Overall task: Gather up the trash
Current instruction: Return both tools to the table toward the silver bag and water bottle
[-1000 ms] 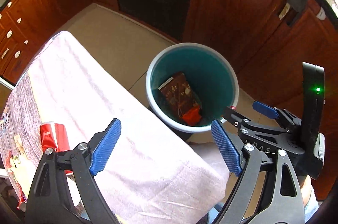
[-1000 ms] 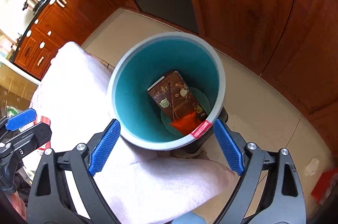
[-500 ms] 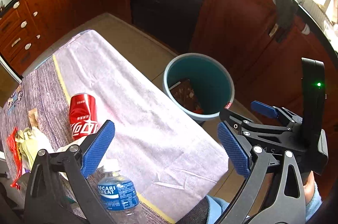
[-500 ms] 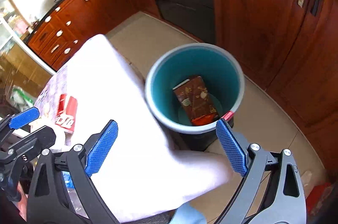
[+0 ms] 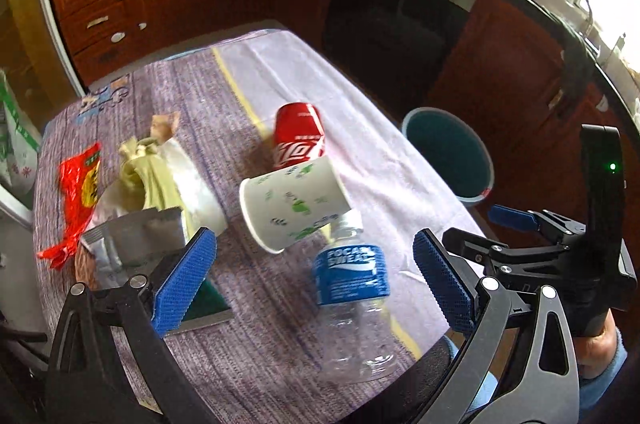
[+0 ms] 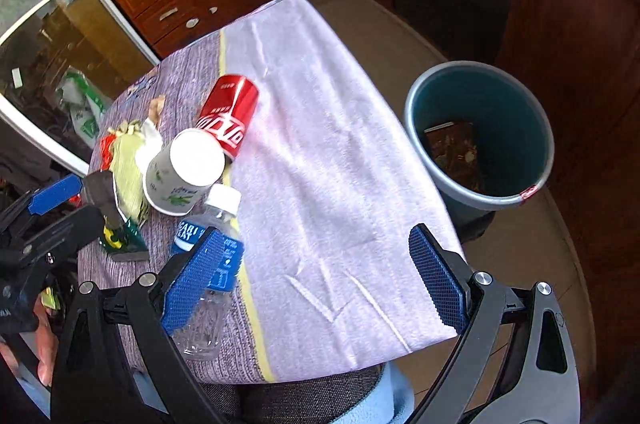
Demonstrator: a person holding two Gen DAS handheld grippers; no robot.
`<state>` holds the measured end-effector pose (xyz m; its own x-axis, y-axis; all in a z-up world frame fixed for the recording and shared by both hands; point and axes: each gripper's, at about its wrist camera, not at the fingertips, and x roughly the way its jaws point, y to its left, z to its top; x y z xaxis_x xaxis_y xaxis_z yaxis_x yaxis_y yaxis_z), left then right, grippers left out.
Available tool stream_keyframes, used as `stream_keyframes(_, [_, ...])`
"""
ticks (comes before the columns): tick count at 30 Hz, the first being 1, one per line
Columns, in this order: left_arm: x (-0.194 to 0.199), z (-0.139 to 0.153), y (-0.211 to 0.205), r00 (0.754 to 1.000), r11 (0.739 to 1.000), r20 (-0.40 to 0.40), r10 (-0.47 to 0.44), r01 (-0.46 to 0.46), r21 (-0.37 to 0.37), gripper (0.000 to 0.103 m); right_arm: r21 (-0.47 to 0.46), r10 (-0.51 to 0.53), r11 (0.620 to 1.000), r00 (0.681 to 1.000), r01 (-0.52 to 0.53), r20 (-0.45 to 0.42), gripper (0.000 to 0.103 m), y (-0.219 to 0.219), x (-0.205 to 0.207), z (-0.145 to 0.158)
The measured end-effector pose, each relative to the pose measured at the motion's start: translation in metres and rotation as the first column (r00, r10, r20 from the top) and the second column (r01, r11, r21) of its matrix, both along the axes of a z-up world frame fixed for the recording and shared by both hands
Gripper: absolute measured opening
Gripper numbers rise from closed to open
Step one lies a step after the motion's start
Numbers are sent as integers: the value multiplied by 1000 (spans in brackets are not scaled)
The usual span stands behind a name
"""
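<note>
Here, teal bin (image 6: 496,159) holding a brown packet (image 6: 454,147), paper cup (image 5: 294,207) tipped over, empty, both tools released, left tool (image 5: 316,280), right tool (image 6: 316,280)

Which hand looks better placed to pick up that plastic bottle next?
Probably left. The left tongs are open with the plastic bottle lying right between them. The right tongs, also open, frame mostly bare cloth, with the bottle off by one finger.

- The pale cloth (image 6: 320,163) on the right half of the surface (image 5: 248,324) lies bare, leaving open passage toward the bin (image 6: 460,191).
- The left half is crowded: cola can (image 5: 299,139), paper cup (image 5: 292,207), water bottle (image 5: 352,300) and wrappers (image 5: 80,199) lie close together.
</note>
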<state>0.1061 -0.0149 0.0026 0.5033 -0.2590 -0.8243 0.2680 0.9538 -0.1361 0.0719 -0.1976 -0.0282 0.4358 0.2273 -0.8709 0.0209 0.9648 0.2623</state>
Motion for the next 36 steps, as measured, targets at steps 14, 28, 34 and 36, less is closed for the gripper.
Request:
stream_keyframes(14, [-18, -41, 57, 991, 992, -86, 107, -112, -58, 99, 34, 190, 982, 979, -188, -80, 92, 84, 4, -36])
stream_keyframes(28, [-16, -49, 48, 989, 994, -105, 103, -106, -17, 99, 129, 263, 960, 956, -247, -128, 84, 89, 0, -61])
stream_keyframes(34, [-16, -48, 52, 988, 993, -96, 117, -117, 8, 99, 85, 221, 973, 971, -214, -93, 63, 70, -1, -53])
stream_keyframes(36, [-17, -48, 58, 988, 991, -80, 133, -132, 24, 99, 84, 201, 977, 976, -194, -86, 63, 61, 0, -49])
